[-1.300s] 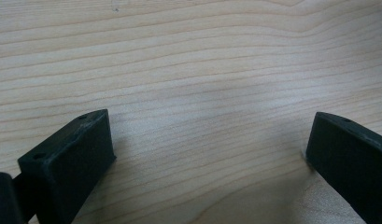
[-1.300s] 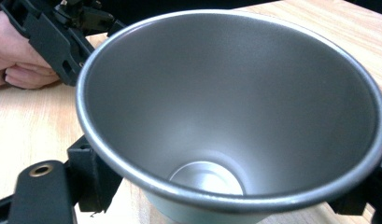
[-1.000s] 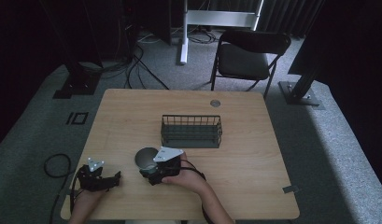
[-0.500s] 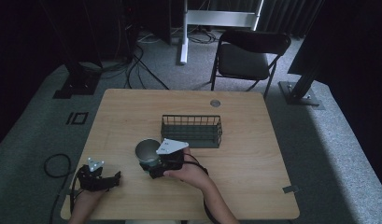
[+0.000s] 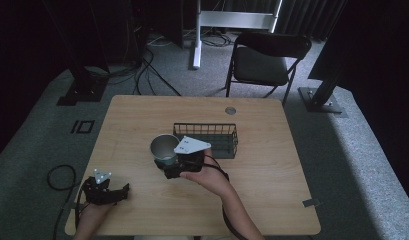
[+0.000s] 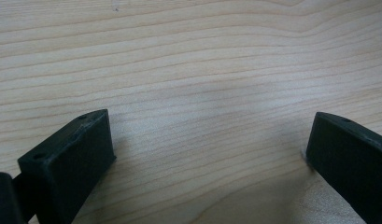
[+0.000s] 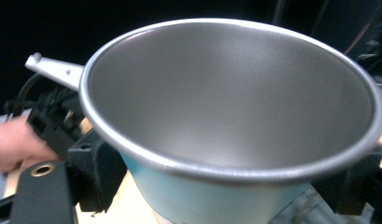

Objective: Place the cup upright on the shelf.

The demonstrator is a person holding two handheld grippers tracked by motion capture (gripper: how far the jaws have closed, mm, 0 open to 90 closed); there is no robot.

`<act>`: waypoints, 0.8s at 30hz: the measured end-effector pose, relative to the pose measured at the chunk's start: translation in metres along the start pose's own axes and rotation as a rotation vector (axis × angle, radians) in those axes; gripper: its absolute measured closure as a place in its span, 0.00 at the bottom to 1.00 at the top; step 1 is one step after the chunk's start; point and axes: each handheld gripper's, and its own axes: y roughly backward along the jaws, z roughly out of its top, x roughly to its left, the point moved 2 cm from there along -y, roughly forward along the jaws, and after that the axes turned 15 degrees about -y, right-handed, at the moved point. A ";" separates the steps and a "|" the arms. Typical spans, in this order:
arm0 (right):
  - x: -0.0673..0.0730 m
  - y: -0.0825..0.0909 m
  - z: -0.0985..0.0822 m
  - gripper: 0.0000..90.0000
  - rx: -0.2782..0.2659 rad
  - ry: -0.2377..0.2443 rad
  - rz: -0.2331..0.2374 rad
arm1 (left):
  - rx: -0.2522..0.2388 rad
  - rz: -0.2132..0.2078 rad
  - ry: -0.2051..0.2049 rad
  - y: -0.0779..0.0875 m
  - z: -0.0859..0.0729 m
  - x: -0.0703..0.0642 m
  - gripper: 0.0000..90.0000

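A steel cup point(image 5: 164, 146) with a pale blue outer wall hangs above the table point(image 5: 142, 115), its mouth tipped up, just left of a black wire basket point(image 5: 227, 150). My right gripper point(image 5: 167, 162) is shut on the cup's lower wall; in the right gripper view the cup point(image 7: 226, 107) sits between the two jaws of the right gripper point(image 7: 221, 196). My left gripper point(image 5: 125, 192) rests on the table at the front left. In its own view the left gripper point(image 6: 207, 154) stands open over bare wood, nothing between the jaws.
The basket stands mid-table, long side facing me, with nothing visible inside. A round grommet hole point(image 5: 230, 110) lies near the table's far edge. A black folding chair point(image 5: 264, 65) stands behind the table. Cables point(image 5: 59, 175) trail on the floor at left.
My right gripper has carried the cup up off the table and away from me, toward the basket's left end. The left gripper has stayed where it was.
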 end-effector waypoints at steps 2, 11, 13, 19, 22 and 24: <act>-0.004 0.005 0.009 0.17 -0.022 -0.002 -0.028 | 0.001 -0.001 0.000 0.000 0.000 0.000 0.02; -0.018 0.015 0.027 0.17 -0.061 -0.015 -0.132 | 0.002 -0.001 0.000 0.000 0.000 0.000 0.02; -0.023 0.018 0.030 0.17 -0.070 -0.013 -0.161 | 0.002 -0.001 0.000 0.000 0.000 0.000 0.02; -0.036 0.027 0.037 0.17 -0.092 -0.034 -0.247 | 0.001 -0.001 0.000 0.000 0.000 0.000 0.02; -0.044 0.032 0.040 0.17 -0.119 -0.044 -0.279 | 0.000 0.000 0.000 0.000 0.000 0.000 0.02; -0.051 0.035 0.042 0.17 -0.140 -0.061 -0.317 | 0.000 0.000 0.000 0.000 0.000 0.000 0.02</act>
